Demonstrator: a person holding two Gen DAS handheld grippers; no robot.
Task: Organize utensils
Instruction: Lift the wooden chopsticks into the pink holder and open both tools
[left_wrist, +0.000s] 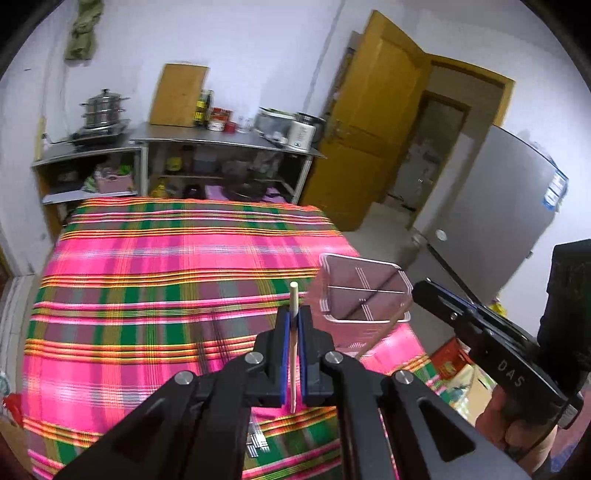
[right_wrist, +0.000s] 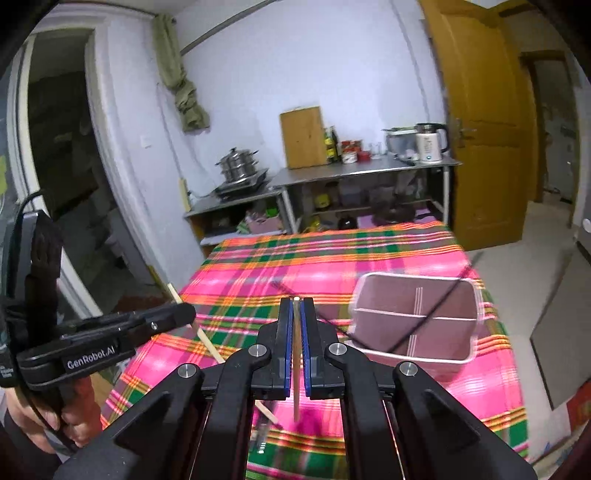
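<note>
One pale wooden chopstick (left_wrist: 293, 347) is clamped between the left tool's (left_wrist: 294, 317) blue pads, its tip poking out ahead. Another chopstick (right_wrist: 296, 369) sits likewise in the right tool (right_wrist: 296, 306). The clear divided holder (right_wrist: 413, 319) stands ahead-right of it, holding a dark chopstick (right_wrist: 424, 321) aslant.

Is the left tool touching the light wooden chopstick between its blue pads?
Touching. In the left wrist view, the left tool is shut on the light wooden chopstick, whose sides meet both blue pads with no gap.

Pale walls (right_wrist: 332, 66); steel shelving (right_wrist: 365, 168) with stacked pots (right_wrist: 238, 164) against the far wall; open wooden door (right_wrist: 484, 122); light floor (right_wrist: 535, 236); grey refrigerator (left_wrist: 495, 218).
</note>
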